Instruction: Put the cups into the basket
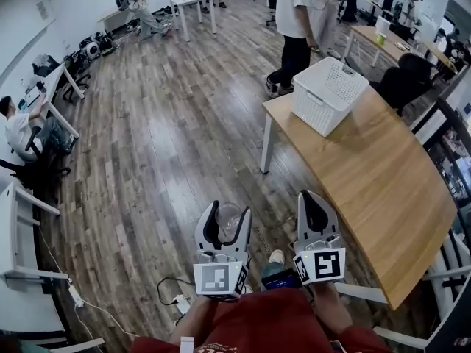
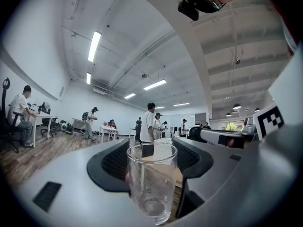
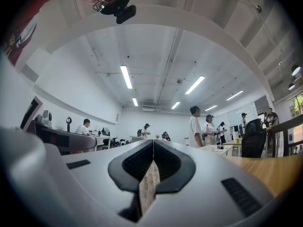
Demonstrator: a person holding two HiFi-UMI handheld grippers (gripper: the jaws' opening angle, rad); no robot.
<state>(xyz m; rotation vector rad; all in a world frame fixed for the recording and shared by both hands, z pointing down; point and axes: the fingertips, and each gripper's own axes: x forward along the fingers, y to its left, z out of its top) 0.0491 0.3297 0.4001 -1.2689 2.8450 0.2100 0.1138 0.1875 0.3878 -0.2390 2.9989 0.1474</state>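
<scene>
A clear glass cup stands upright between the jaws of my left gripper, which is shut on it and held over the wood floor in front of me. In the left gripper view the glass fills the gap between the two black pads. My right gripper is beside it, shut and empty, its jaw tips touching. The white slotted basket sits on the far end of the wooden table, ahead and to the right. The right gripper view shows the basket small in the distance.
Two people stand just beyond the basket end of the table. A person sits at a white desk at the left wall. A cable and power strip lie on the floor near my feet. A black chair stands behind the table.
</scene>
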